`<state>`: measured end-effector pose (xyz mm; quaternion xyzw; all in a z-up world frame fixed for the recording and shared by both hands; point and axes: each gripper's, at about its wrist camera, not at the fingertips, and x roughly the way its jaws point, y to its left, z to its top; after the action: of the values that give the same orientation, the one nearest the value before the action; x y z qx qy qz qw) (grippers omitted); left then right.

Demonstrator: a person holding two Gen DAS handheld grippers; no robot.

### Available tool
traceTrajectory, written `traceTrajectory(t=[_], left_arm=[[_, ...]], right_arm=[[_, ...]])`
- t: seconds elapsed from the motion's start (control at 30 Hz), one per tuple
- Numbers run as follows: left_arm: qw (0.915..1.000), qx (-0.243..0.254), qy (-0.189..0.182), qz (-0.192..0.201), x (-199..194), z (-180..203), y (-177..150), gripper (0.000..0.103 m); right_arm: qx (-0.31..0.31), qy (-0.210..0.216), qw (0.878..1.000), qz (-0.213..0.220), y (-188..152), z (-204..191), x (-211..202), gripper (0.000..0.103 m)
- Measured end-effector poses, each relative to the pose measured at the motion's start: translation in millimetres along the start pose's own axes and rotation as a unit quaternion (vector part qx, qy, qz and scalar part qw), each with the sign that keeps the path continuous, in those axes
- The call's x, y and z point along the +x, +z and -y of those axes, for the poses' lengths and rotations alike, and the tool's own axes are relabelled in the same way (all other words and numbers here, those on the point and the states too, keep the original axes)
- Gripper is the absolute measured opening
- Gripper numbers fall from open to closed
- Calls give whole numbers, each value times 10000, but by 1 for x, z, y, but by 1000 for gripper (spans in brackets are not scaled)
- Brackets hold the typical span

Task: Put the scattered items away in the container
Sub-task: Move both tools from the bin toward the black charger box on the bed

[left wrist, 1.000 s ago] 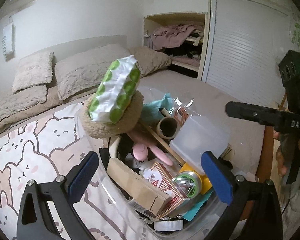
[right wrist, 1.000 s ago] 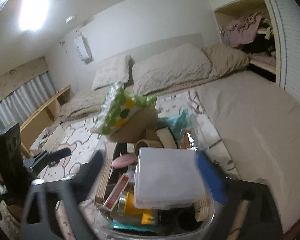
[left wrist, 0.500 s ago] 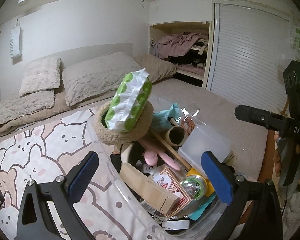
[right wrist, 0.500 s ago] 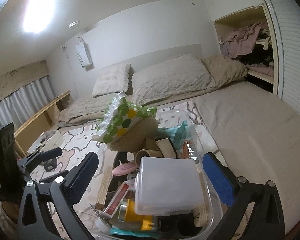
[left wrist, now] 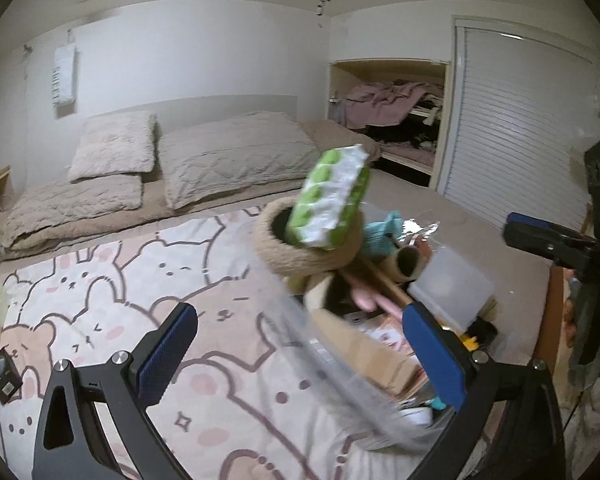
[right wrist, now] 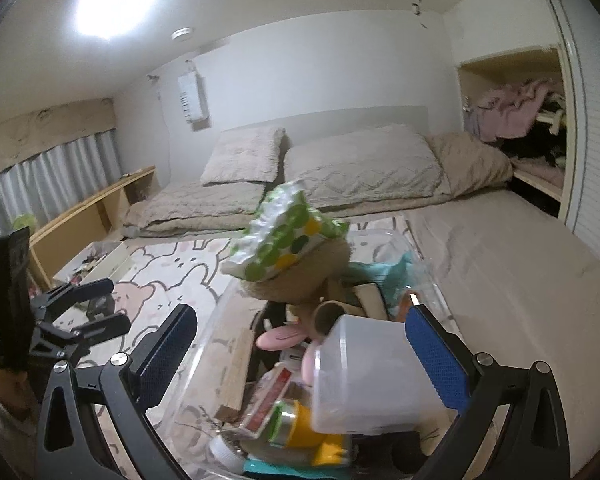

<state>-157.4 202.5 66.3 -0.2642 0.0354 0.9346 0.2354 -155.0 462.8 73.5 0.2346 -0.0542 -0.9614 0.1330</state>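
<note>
A clear plastic container [left wrist: 340, 376] on the bed is piled full: a green-dotted tissue pack [left wrist: 332, 196] in a fuzzy brown slipper [left wrist: 300, 252], a cardboard tube [left wrist: 408, 260], a pink item [left wrist: 364, 300], a frosted plastic box [left wrist: 452, 288] and card boxes. The same pile shows in the right wrist view, with the tissue pack [right wrist: 288, 236] and frosted box [right wrist: 364, 376]. My left gripper [left wrist: 300, 352] is open and empty over the container's left rim. My right gripper [right wrist: 300, 352] is open and empty over its near end.
A bear-print blanket [left wrist: 120, 300] covers the bed left of the container. A small black item [left wrist: 2, 372] lies at its left edge. Pillows [left wrist: 236, 156] line the back. A beige sheet [right wrist: 500, 264] lies to the right. An open closet [left wrist: 396, 124] stands beyond.
My left gripper has pulled back and swung left, so the container now sits to its right. My right gripper has shifted slightly. Both stay open and empty.
</note>
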Motion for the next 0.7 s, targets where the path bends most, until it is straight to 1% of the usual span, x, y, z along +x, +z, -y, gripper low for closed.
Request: traceTrajectory(t=[0.13,0.33,0.4,0.5,0.57,0.63,0.7], left_arm=[[9998,-184,114,13,-7,-27,-8,103],[9984,-329,455,80,-26,-71,-22,103],[9978,-413,504,88,-32,-85,-26,103],[9966,-536,608,139,-44,-108,-35,103],[9960,-592,654,171,-50,-119,-40,103],[9954,-644,691,182,-56,-131,-46,103],[9947,-682,741,186,-60,-143,-52,103]], right_arm=[[-210,-54,9996,180,2,-18,-7,103],[-437,-62,9984,361,3,-48,-12,103],[-519,-32,9977,432,2,-61,-12,103],[-645,-10,9969,458,-2,-81,-10,103],[-720,-68,9965,421,-6,-94,-6,103],[-800,-149,9955,483,-11,-109,-4,103],[-904,-117,9946,495,-16,-126,-1,103]])
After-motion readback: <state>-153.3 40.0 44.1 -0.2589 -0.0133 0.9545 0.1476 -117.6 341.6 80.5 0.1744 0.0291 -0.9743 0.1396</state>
